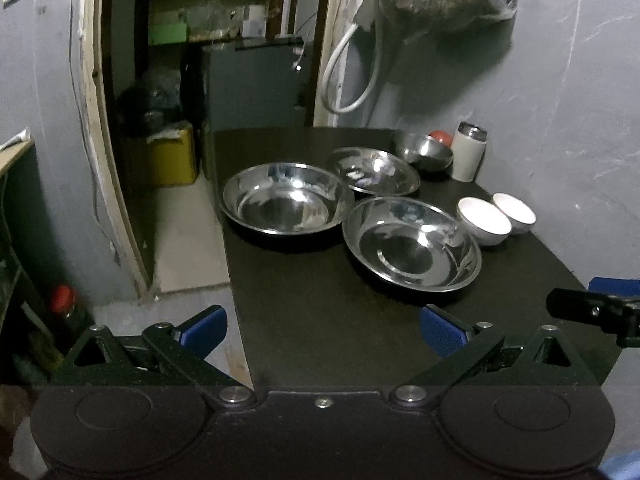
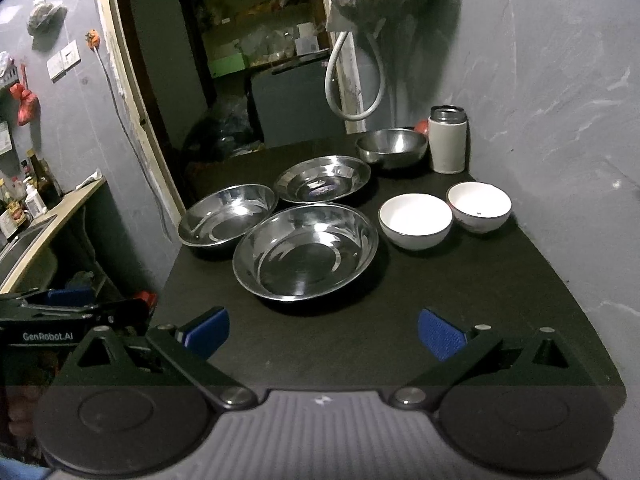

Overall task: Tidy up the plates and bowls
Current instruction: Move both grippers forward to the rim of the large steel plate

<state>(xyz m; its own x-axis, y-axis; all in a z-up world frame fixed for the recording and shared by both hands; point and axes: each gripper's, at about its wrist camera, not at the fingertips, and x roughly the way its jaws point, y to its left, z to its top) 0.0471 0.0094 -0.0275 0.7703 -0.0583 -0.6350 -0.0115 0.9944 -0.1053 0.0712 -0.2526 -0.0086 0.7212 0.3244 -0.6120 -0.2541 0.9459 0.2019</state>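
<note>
Both grippers hover wide open at the near edge of the dark table, dishes spread out ahead of them.

The right gripper has its blue-padded fingers spread apart, gripping nothing, and the nearest shallow round steel plate lies straight ahead, just beyond the fingertips, flat and mouth up. Left of it sits a second steel plate, a third steel plate behind, and a deeper steel bowl farther back beside the upright white steel-topped canister. Two white ceramic bowls stand side by side to the right, openings up. The left gripper is spread just as wide and empty, straddling the table's near left corner. Being round, none of the dishes shows a long axis.
</note>
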